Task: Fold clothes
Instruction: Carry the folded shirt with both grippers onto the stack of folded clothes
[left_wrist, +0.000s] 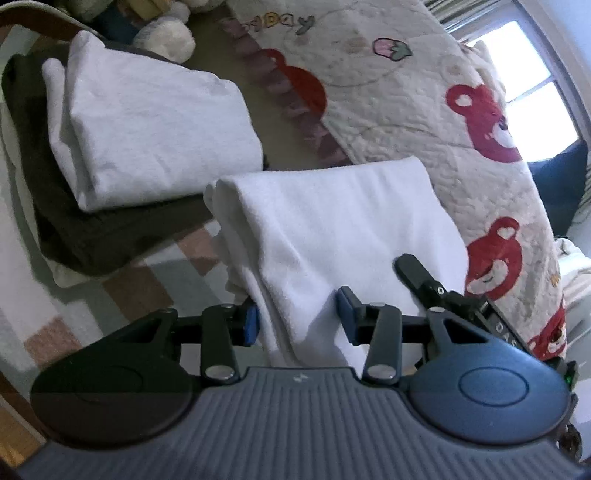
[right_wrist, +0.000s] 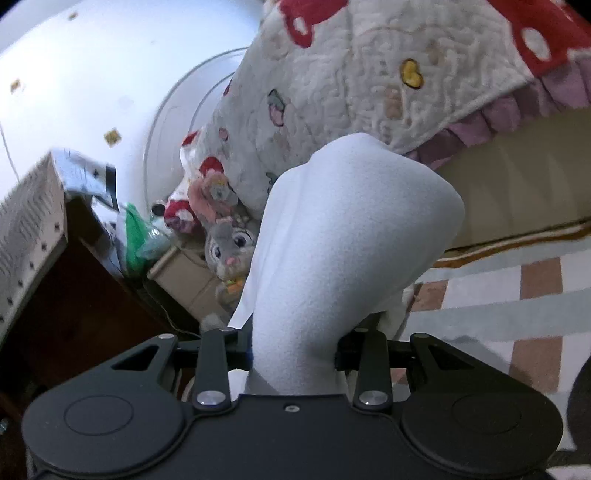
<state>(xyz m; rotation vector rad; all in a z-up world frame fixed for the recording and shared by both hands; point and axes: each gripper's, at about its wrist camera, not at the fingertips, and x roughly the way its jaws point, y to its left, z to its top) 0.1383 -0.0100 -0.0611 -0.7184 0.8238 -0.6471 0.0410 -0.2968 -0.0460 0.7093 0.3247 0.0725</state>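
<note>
A folded white garment (left_wrist: 332, 229) hangs lifted off the floor, held at its near edge by both grippers. My left gripper (left_wrist: 297, 321) is shut on a thick bunch of it between its blue pads. The right gripper's finger (left_wrist: 413, 273) shows at the cloth's right edge. In the right wrist view the same white garment (right_wrist: 343, 251) bulges up from my right gripper (right_wrist: 293, 356), which is shut on it. A folded white piece (left_wrist: 147, 129) lies on a folded dark brown one (left_wrist: 85, 236) on the rug to the left.
A quilt with red bears (left_wrist: 443, 110) drapes over the bed ahead; its frilled edge (right_wrist: 498, 114) is close above the cloth. Plush toys (right_wrist: 225, 243) and a dark wooden cabinet (right_wrist: 74, 302) are left. The checked rug (right_wrist: 498, 295) lies below.
</note>
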